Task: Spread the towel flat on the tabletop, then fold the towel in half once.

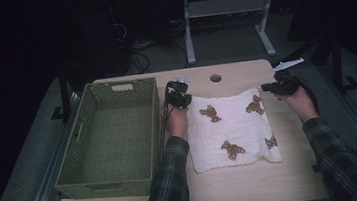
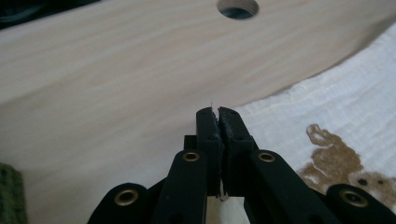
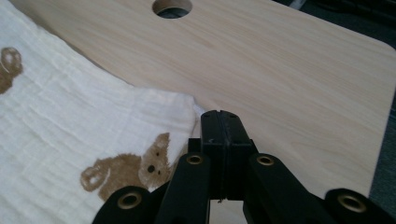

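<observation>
A white cloth [image 1: 232, 127] printed with brown teddy bears lies flat on the light wooden table [image 1: 256, 185]. My left gripper [image 1: 184, 100] sits at the cloth's far left corner. In the left gripper view its jaws [image 2: 218, 112] are shut, with the cloth [image 2: 327, 107] just to their right. My right gripper [image 1: 264, 88] sits at the far right corner. In the right gripper view it [image 3: 220, 114] is shut, the cloth's [image 3: 70, 116] corner touching its left side. I see no cloth pinched between either pair of jaws.
A green woven basket [image 1: 124, 176], with nothing in it, stands on the left of the table; its edge [image 2: 7, 191] shows beside the left gripper. A round cable hole [image 1: 215, 78] is in the table beyond the cloth. A desk frame stands on the floor behind.
</observation>
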Tool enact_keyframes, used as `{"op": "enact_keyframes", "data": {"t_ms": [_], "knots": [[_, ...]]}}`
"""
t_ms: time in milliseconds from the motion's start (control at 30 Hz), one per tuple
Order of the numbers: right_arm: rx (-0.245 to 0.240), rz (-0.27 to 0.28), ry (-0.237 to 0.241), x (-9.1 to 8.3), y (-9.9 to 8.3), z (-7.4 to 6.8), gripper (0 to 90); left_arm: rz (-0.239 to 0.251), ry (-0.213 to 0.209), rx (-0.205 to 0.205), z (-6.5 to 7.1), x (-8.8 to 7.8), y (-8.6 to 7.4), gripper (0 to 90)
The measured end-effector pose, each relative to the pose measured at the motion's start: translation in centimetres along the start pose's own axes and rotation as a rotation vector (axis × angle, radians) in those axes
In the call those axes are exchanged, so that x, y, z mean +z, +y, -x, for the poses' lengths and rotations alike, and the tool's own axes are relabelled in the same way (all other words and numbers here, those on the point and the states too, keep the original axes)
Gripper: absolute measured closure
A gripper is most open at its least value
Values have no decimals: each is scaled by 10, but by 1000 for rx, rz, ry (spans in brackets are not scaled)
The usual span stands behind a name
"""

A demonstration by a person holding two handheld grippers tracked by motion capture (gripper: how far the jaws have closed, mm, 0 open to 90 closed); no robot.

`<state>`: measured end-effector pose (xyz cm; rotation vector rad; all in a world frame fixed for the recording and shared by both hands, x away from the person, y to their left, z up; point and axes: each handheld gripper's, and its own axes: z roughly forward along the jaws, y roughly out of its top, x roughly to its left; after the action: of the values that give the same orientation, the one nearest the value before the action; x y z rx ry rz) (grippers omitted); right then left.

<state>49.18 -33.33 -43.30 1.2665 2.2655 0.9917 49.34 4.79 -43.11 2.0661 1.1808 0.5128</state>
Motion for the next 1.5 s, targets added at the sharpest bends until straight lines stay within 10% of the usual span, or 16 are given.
{"op": "enact_keyframes", "data": {"t_ms": [767,1500], "knots": [[23,36,150,-9,-10,-22,600,-24,-57,43,15,-15,-14,560],[67,4,77,42,1,-4,589,-53,43,-37,-7,18,-26,519]]}}
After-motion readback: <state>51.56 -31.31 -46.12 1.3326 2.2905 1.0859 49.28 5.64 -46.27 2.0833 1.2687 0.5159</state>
